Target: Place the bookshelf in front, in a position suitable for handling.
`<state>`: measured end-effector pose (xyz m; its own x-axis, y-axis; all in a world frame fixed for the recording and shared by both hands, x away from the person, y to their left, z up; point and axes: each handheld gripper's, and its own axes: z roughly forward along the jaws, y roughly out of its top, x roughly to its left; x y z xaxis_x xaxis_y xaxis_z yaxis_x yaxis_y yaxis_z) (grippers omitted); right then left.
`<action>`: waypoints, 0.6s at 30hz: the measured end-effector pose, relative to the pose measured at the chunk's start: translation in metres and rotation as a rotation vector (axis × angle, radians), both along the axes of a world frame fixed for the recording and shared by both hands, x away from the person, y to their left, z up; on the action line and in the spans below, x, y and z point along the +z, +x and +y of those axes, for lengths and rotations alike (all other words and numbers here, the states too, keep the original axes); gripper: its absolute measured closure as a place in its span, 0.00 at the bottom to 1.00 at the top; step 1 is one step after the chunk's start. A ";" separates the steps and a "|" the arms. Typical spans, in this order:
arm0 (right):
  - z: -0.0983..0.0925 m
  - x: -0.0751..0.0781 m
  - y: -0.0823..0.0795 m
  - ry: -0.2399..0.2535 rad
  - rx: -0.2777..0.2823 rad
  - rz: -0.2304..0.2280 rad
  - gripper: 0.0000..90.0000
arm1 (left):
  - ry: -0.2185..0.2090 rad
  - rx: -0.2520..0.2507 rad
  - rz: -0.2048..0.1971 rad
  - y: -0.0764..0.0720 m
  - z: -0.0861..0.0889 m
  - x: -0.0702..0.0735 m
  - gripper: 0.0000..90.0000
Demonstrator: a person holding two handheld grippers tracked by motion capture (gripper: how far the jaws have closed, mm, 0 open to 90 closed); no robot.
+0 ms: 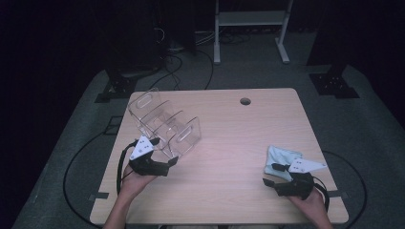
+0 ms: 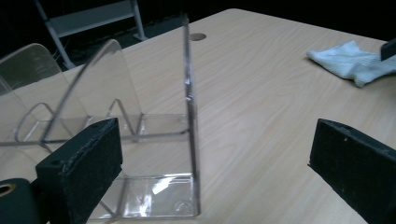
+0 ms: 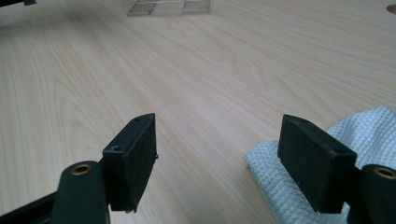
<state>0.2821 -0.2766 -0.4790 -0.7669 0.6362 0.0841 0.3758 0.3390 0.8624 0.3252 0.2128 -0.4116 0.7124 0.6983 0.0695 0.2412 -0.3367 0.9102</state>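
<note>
Clear acrylic divider rack (image 1: 162,125): far panels faint against surface (image 1: 239,143). Left hand-held gripper (image 1: 173,162) spread, straddling its near corner. Right hand-held gripper (image 1: 270,174) spread, beside pale blue waffle cloth (image 1: 279,156).

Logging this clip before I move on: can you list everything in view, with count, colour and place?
acrylic file organiser: 1, clear, left half of the table, its near end wall between the left gripper's open fingers
cloth: 1, pale blue-white, crumpled, near right part of the table, just ahead of the right gripper
table: 1, light wood, with a round cable hole near its far edge
metal stand: 1, white-grey, on the floor beyond the table
floor cables: several, black, around the table
left gripper: 1, black with a grey plate, near left, open
right gripper: 1, black with a grey plate, near right, open, one finger over the cloth's edge
hands: 2, holding the grippers at the near edge
</note>
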 end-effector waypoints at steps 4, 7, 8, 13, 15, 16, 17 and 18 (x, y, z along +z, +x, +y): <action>-0.001 0.000 -0.002 0.002 0.000 -0.003 0.31 | -0.003 0.014 -0.018 0.004 0.002 0.008 0.02; -0.001 -0.001 -0.001 0.003 0.002 0.003 0.31 | -0.009 0.017 -0.025 0.009 0.005 0.013 0.02; -0.001 -0.001 -0.001 0.002 0.003 0.002 0.31 | -0.003 0.017 -0.021 0.012 0.007 0.015 0.02; 0.000 -0.001 -0.001 0.007 0.005 0.006 0.31 | -0.006 0.025 0.006 0.026 0.013 0.017 0.02; 0.000 -0.001 -0.001 0.005 0.007 0.006 0.31 | 0.007 0.026 0.013 0.031 0.014 0.018 0.02; 0.000 -0.002 -0.001 0.005 0.008 0.006 0.31 | 0.012 0.024 0.022 0.034 0.014 0.018 0.02; 0.000 -0.002 -0.001 0.007 0.008 0.008 0.31 | 0.017 0.021 0.031 0.036 0.013 0.018 0.02; 0.000 -0.002 -0.001 0.007 0.008 0.008 0.31 | 0.021 0.020 0.038 0.039 0.012 0.018 0.02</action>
